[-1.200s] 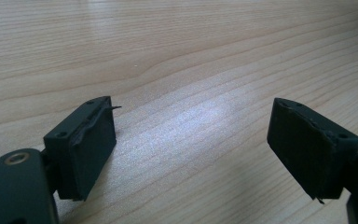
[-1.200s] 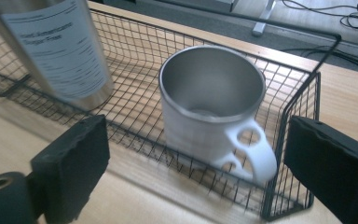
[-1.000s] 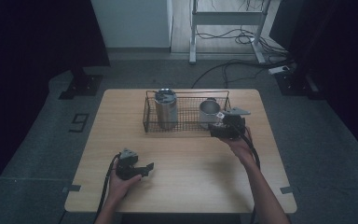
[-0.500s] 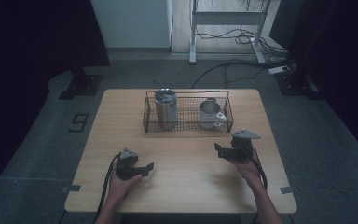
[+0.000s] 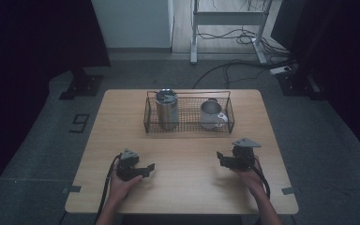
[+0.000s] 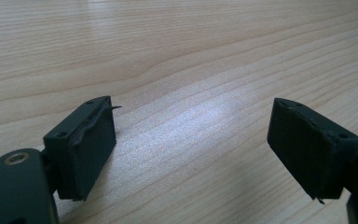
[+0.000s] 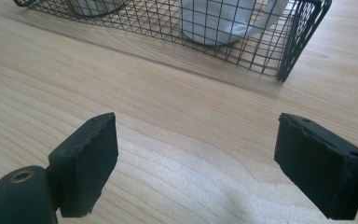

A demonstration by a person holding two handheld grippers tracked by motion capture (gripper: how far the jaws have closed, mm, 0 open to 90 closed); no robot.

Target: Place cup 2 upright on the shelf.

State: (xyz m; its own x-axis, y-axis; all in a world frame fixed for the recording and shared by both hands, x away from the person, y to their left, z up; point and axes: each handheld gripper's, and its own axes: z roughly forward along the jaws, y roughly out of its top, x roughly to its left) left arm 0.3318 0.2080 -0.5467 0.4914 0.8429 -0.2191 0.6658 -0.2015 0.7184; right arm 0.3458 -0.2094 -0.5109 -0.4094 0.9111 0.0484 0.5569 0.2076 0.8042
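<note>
A black wire basket (image 5: 146,115) stands at the table's far middle. A tall steel tumbler (image 5: 167,108) is at its left end and a steel mug (image 5: 210,114) with a handle at its right. My left gripper (image 5: 146,168) rests low on the wood at the near left; in its own view the left gripper (image 6: 191,140) has its jaws apart over bare table. My right gripper (image 5: 221,157) sits at the near right, short of the basket. The right gripper (image 7: 196,158) is open, and the basket (image 7: 289,51) and mug (image 7: 223,18) lie ahead of it.
The light wooden table (image 5: 187,187) has bare boards between the two hands and in front of the basket. Dark floor surrounds it. Cables and a metal stand's legs (image 5: 225,33) lie beyond the far edge.
My right gripper has drawn back from the basket's near right side toward the person and sunk close to the table. The left gripper has stayed put.
</note>
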